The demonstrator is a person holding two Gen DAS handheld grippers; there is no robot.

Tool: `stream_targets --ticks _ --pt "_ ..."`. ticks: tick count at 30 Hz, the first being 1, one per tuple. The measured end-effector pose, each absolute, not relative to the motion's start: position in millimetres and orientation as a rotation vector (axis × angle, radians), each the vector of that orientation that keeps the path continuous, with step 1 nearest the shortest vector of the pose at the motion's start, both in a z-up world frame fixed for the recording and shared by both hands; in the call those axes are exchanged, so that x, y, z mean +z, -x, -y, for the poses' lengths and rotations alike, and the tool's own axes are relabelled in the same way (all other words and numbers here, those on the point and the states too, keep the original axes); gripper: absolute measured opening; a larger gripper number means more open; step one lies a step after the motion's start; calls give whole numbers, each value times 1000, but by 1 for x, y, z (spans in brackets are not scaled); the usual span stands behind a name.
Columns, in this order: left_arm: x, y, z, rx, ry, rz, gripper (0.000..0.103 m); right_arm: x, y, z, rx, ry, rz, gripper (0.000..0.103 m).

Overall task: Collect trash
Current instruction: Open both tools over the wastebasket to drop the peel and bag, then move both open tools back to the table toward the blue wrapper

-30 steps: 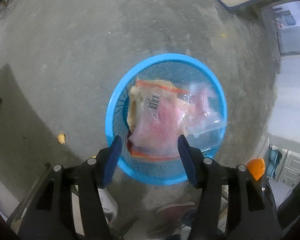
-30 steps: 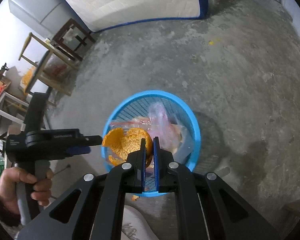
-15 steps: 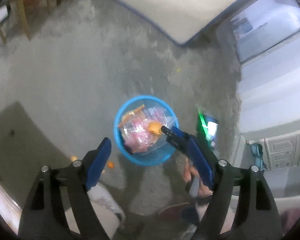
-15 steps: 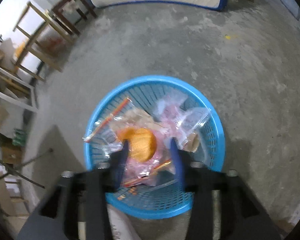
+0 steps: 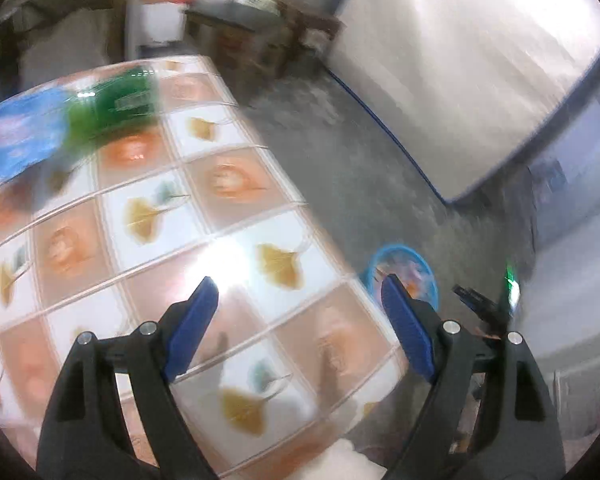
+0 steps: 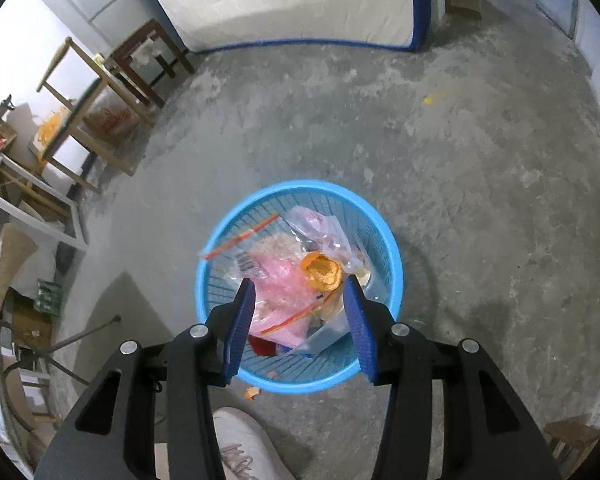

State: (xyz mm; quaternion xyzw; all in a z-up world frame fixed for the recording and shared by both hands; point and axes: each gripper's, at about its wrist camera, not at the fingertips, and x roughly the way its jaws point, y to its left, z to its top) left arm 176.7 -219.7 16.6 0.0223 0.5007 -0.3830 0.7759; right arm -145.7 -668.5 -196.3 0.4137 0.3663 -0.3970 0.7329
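While both tools gape empty, curled orange peel (image 6: 321,272) rests in the round mesh basket (image 6: 384,236).

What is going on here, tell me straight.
A person is clearing trash with a hand-held tool in each hand. The right tool hangs open over the blue basket on the concrete floor, its jaws just opened, and the orange peel lies on the plastic bags inside. The left tool, open and empty, is over the patterned tablecloth, where a blurred green item and blue item remain.
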Motion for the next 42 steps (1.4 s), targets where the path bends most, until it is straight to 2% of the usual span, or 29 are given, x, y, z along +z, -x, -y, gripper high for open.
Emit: stream_targets --ticks 1,6,7,18,27,33,42 --pt "19 -179 200 -805 -10 -1072 79 -188 146 664 -868 -907 -796 46" --pt "23 -185 140 -710 74 -1031 79 -141 136 634 -803 -877 -728 68" --pt "25 -186 130 -696 82 -1023 79 -135 133 629 -793 -867 -722 70" --pt "25 -163 25 -578 203 -915 81 -30 67 531 -498 -711 -662 74" --pt "38 -167 -30 -577 222 -817 86 0 -15 410 -181 -574 -768 78" --pt "61 -220 -14 -664 136 -735 90 7 -72 333 34 -470 -826 78" --pt "63 -366 45 -636 -83 -686 90 -11 -132 274 203 -393 -936 78"
